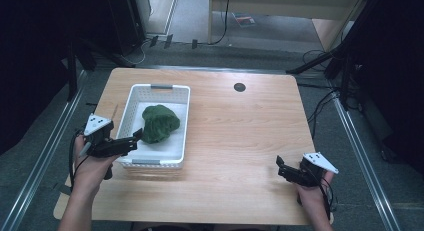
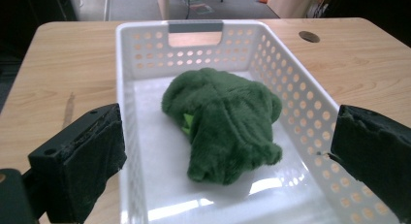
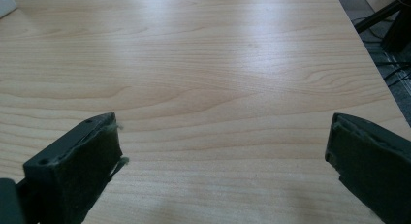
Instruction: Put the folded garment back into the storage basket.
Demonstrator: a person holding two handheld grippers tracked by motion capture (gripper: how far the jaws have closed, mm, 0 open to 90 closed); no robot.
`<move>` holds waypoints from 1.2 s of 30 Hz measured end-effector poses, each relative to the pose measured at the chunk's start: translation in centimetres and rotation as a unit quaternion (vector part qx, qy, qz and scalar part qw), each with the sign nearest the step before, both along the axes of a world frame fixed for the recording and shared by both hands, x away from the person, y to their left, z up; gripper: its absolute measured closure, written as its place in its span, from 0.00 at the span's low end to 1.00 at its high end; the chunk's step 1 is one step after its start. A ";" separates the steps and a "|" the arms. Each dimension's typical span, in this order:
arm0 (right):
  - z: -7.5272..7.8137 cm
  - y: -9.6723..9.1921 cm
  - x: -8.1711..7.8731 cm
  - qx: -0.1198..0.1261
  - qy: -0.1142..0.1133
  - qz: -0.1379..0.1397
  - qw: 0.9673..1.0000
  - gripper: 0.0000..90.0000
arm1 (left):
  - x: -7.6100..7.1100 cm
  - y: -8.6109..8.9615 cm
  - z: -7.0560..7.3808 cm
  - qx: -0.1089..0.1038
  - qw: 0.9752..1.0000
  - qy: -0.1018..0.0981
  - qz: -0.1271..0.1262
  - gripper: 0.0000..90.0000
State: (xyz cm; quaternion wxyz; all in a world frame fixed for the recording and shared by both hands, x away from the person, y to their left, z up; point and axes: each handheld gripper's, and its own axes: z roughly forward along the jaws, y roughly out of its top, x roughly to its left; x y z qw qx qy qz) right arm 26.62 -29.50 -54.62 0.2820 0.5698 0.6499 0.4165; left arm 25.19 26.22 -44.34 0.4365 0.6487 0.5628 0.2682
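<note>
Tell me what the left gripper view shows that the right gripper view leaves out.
Left gripper view: a white perforated basket with a green plush toy lying inside, framed by the open jaws of the left gripper. Right gripper view: bare tabletop between the open jaws of the right gripper, plus dark stand legs past the table's edge. Shared: the wooden table.

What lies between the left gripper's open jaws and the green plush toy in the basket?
In the left gripper view, bare white basket floor separates the left gripper from the green plush toy.
</note>
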 end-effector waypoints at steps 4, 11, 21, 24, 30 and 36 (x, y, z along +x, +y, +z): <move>0.0 0.0 0.0 0.001 0.001 -0.002 1.000 0.00 | -1.4 1.2 -0.4 -0.002 1.000 -0.005 0.014 0.00; 0.0 0.0 0.0 -0.001 0.000 -0.001 1.000 0.00 | -3.5 2.9 -1.1 -0.006 0.999 -0.012 0.037 0.00; 0.0 0.0 0.0 0.002 0.003 -0.006 1.000 0.00 | -6.2 5.6 -2.8 -0.011 0.996 -0.026 0.080 0.00; 0.0 0.0 0.0 0.002 0.003 -0.006 1.000 0.00 | -7.1 6.7 -3.5 -0.018 0.995 -0.032 0.089 0.00; 0.0 0.0 0.0 0.002 0.003 -0.003 1.000 0.00 | -8.1 8.7 -4.9 -0.036 0.991 -0.051 0.116 0.00; 0.0 0.0 0.0 0.000 0.004 -0.003 1.000 0.00 | -7.8 9.6 -7.4 -0.031 0.991 -0.041 0.123 0.00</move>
